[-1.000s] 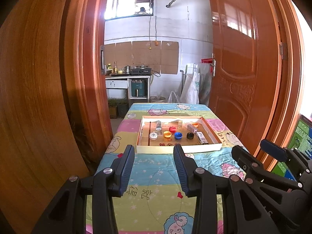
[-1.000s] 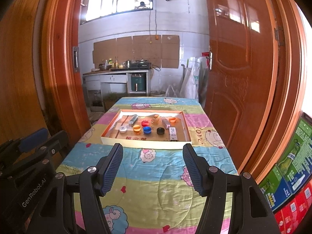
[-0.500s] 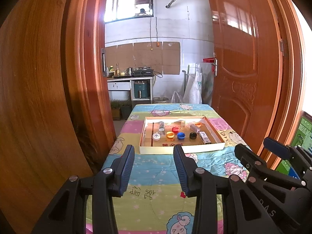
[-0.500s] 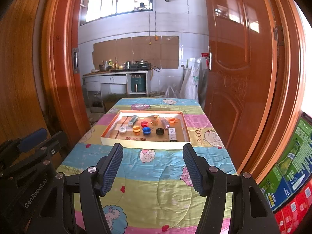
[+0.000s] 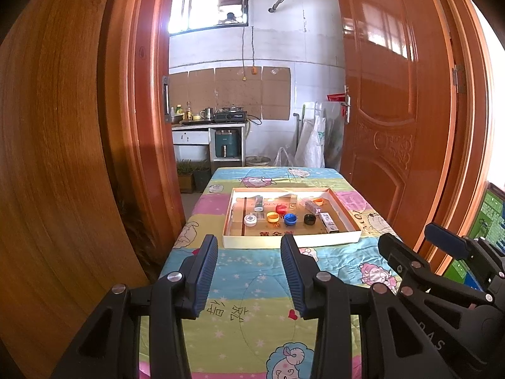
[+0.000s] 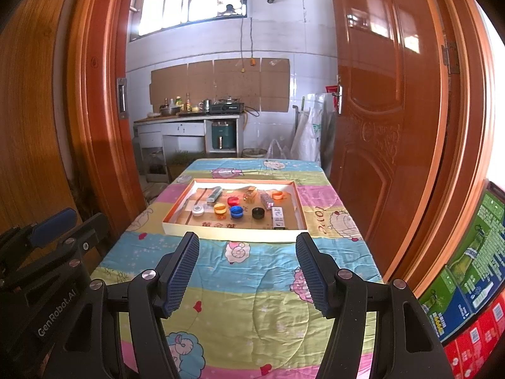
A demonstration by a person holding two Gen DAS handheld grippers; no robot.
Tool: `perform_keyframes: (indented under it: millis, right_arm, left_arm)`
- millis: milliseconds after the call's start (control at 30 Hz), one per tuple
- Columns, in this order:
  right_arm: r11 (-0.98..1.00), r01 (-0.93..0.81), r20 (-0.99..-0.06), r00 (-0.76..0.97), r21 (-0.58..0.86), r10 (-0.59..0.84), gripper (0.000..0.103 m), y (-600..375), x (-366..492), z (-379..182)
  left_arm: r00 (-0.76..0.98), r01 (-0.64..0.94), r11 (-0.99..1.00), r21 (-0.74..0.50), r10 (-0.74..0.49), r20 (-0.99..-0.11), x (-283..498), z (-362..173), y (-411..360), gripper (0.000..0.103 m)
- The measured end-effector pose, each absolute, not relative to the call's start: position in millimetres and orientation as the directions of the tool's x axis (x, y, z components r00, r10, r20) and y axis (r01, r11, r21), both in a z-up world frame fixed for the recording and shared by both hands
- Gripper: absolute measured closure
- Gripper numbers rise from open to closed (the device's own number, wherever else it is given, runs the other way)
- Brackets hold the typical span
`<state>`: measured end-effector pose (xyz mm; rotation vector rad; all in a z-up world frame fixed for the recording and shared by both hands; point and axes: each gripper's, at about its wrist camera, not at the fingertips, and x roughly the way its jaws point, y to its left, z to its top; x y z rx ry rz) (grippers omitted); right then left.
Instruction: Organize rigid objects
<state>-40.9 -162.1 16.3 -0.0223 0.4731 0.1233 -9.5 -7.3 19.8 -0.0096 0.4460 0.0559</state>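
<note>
Nearest the cameras, the black left gripper with blue ribbed pads (image 5: 249, 271) is held with its jaws parted by a moderate gap and nothing between them, and the black right gripper with blue ribbed pads (image 6: 247, 271) is held wider apart, likewise empty. Both are carried level above the near end of the pastel cartoon-printed quilted tablecloth (image 6: 252, 300), side by side and pointed forward along the table, well short of the tray; the right gripper's body is seen at the right edge of the left wrist view. Further along, the shallow cardboard tray with a white outer wall (image 5: 290, 240) lies flat, and the task's things are all inside it: a white round cap (image 5: 250, 220), an orange round cap (image 5: 272, 217), a red round cap (image 5: 281, 208), a blue round cap (image 5: 290, 218) and a black round cap (image 5: 310, 219) in a loose cluster, a long white printed box (image 5: 329, 223) at the right, a second orange cap (image 5: 318, 201) and a small pale box (image 5: 311, 206) behind, and a grey flat oblong piece (image 5: 258, 203) at the back left. Whether this layout is a sorted or an unsorted one cannot be settled. Should a cap be picked, it would best be approached from above with the jaws straddling its rim, neighbours being close enough to be knocked. Beyond stand glossy orange-brown wooden doors (image 5: 394, 110).
</note>
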Motion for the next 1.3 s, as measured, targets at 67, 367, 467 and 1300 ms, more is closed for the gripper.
perform_keyframes:
  millis: [67,367,467,1300]
  right_arm:
    - [0.992,-0.124,-0.456,0.883,0.007,0.113,0.037,-162.1,-41.0,16.3]
    - [0.992,-0.124,-0.456,0.883,0.008,0.114,0.037,-162.1,-41.0,16.3]
    - [0.992,-0.124,-0.456,0.883,0.008,0.113,0.037,-162.1,-41.0,16.3]
    - [0.992,-0.123,-0.457,0.883,0.008,0.113,0.037,-162.2,-41.2,16.1]
  left_arm:
    - [0.900,-0.057,0.998,0.005,0.053,-0.432,-9.4,19.7,-7.1,0.062]
    - [0.900,-0.054,0.999,0.000,0.049,-0.433,-9.5,19.9,-6.6,0.062]
    - [0.900,-0.055,0.998,0.002,0.051,-0.432,-9.5,19.9,-6.5,0.062]
    - [0.898,-0.054,0.999,-0.001,0.048,-0.437,-11.0,15.5,-9.6,0.062]
